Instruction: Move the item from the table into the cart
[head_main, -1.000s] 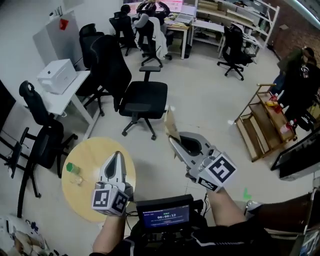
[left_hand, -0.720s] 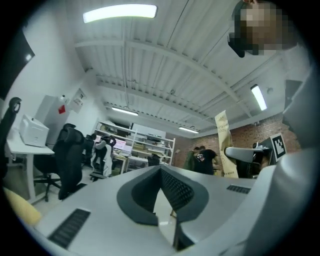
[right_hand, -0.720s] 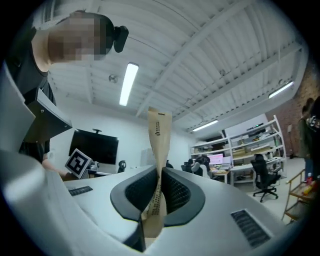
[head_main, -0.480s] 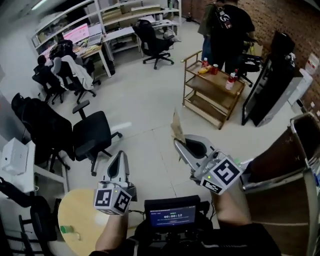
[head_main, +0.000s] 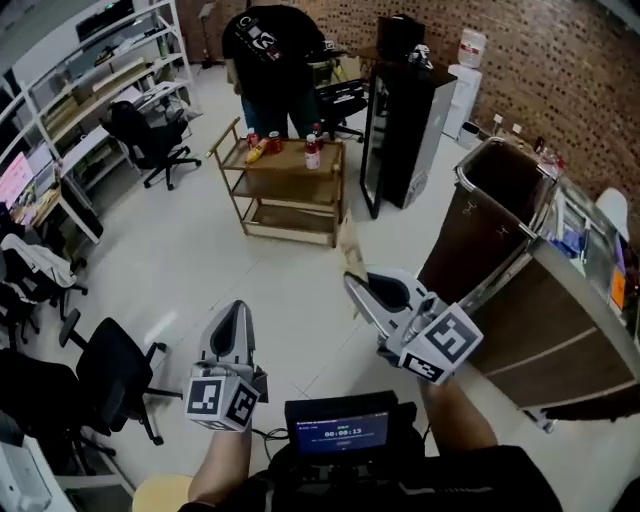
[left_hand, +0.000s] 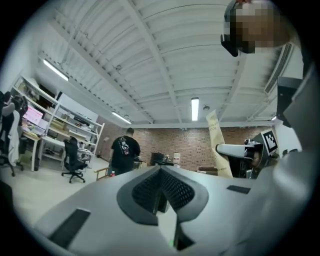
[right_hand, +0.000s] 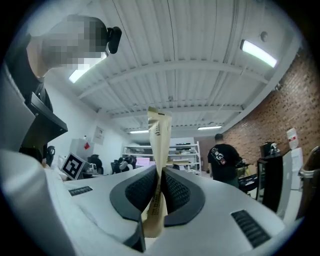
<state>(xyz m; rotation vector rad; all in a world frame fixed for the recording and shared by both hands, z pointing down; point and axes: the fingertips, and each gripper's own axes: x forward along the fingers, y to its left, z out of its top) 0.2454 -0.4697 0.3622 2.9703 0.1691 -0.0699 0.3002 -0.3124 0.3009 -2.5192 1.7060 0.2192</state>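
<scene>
Right hand-held gripper (head_main: 351, 283) pinches packet (head_main: 347, 245), left hand-held gripper (head_main: 236, 309) closed empty; cart (head_main: 285, 187) ahead (person (head_main: 270, 45) behind).

two hand-held grippers, left (head_main: 238, 308) and right (head_main: 349, 281), one tan packet (head_main: 349, 238), one wooden cart (head_main: 290, 186), one person (head_main: 272, 42).
</scene>
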